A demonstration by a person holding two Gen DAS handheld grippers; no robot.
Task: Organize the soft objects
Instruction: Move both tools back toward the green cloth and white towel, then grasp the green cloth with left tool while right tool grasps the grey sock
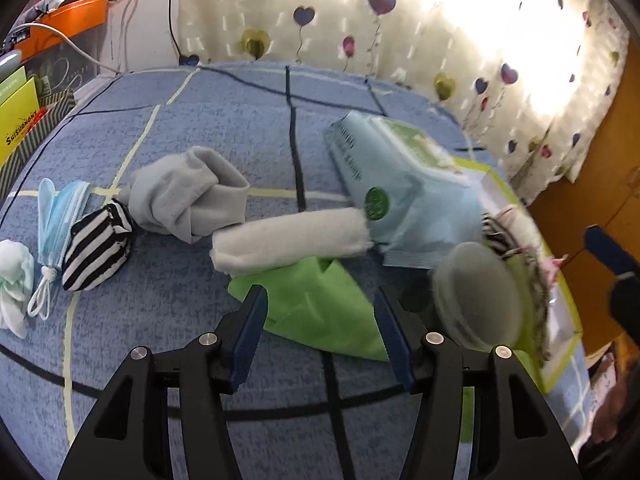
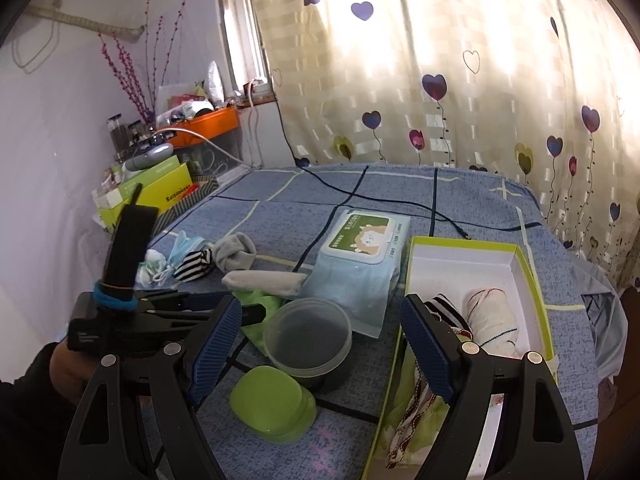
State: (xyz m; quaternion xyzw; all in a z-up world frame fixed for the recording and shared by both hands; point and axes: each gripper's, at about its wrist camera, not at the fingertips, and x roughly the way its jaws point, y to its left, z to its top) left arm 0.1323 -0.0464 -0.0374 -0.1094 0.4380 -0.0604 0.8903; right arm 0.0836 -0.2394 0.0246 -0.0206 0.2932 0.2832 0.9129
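Observation:
My left gripper [image 1: 320, 300] is open and empty just above a green cloth [image 1: 320, 308] on the blue checked cover [image 1: 224, 128]. Beyond it lie a rolled white cloth [image 1: 288, 240], a grey sock [image 1: 188, 196], a black-and-white striped sock [image 1: 96, 252], a blue face mask [image 1: 60, 216] and a pale green bundle [image 1: 14, 276]. My right gripper [image 2: 320, 320] is open and empty, above a clear round container [image 2: 308, 336] and the rim of a green-edged box [image 2: 532, 272] that holds a striped sock [image 2: 448, 312] and a white bundle [image 2: 492, 316].
A wet-wipes pack [image 2: 360, 264] lies between the cloths and the box. A green lid [image 2: 272, 400] lies near the container. A black cable [image 2: 380, 200] crosses the cover. Yellow boxes [image 2: 160, 188] and an orange shelf [image 2: 208, 124] stand at left; a heart curtain [image 2: 440, 80] hangs behind.

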